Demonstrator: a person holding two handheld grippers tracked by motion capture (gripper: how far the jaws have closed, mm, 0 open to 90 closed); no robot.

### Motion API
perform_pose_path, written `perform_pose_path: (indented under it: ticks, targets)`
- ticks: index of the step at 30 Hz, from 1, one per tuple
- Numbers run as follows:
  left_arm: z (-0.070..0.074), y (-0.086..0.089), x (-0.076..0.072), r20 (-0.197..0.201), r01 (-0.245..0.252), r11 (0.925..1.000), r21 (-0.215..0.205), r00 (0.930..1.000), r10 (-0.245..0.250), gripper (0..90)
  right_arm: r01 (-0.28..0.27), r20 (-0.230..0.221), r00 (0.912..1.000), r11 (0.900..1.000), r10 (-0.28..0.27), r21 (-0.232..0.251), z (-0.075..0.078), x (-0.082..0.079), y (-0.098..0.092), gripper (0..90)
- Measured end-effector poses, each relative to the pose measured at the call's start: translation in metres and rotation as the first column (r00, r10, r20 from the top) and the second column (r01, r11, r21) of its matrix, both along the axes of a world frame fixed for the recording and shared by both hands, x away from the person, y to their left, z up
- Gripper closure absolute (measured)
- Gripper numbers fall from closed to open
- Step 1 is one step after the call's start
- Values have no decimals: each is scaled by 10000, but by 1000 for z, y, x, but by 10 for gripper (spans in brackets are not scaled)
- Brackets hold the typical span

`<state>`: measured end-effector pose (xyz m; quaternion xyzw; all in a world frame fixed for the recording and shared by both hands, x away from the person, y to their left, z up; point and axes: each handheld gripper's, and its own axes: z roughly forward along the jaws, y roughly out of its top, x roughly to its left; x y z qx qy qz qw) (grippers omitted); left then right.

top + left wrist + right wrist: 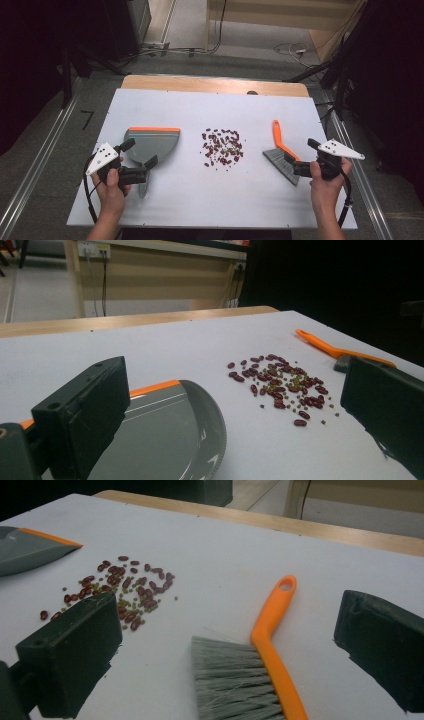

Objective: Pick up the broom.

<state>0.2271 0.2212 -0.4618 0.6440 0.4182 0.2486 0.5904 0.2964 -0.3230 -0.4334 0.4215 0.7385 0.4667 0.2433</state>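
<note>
now brush (260,665) lies between the right tool's (240,645) open jaws.

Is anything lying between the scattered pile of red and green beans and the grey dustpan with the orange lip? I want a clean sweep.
Nothing visible does. Bare white table separates the pile of red and green beans from the grey plastic dustpan with the orange lip. The orange-handled brush with grey bristles lies on the beans' far side, between the open right gripper's jaws.

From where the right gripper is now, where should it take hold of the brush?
Grip the orange handle of the brush, just above the grey bristles. It lies flat and thin, running away from the right gripper, so lower the open fingers on either side of it.
</note>
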Motion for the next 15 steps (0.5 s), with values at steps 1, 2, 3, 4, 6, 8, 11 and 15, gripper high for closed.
perform_pose_path:
  ticks: [1,2,3,4,6,8,11,15]
  targets:
    - [0,0,0,-1,6,10000,-6,10000,-6,0,0,0,10000,10000,0,0,0,0,0,0]
    - [0,-1,0,-7,12,10000,28,10000,-12,0,-3,-6,10000,10000,3,-37,2,2,0,0]
    - [0,-1,0,-19,26,10000,86,10000,-26,0,35,-158,9999,10000,-35,-29,7,9,1,0]
    - [-1,-1,0,-14,33,10000,91,10000,-33,0,35,-158,9999,10000,-35,-29,7,9,1,0]
    - [-1,-1,-1,-20,-3,10000,83,10000,3,0,45,-346,9994,9995,-55,-301,16,21,5,0]
    - [0,-1,-1,-18,-42,9999,97,10000,43,0,13,-342,9994,9993,-25,-365,20,28,8,0]
    - [0,-2,-1,-12,-72,9999,104,10000,73,0,107,-456,9989,9994,-122,-338,25,38,10,0]
    - [-2,-3,0,-42,91,9998,190,10000,-90,0,172,-790,9967,9997,-186,-185,28,53,13,0]
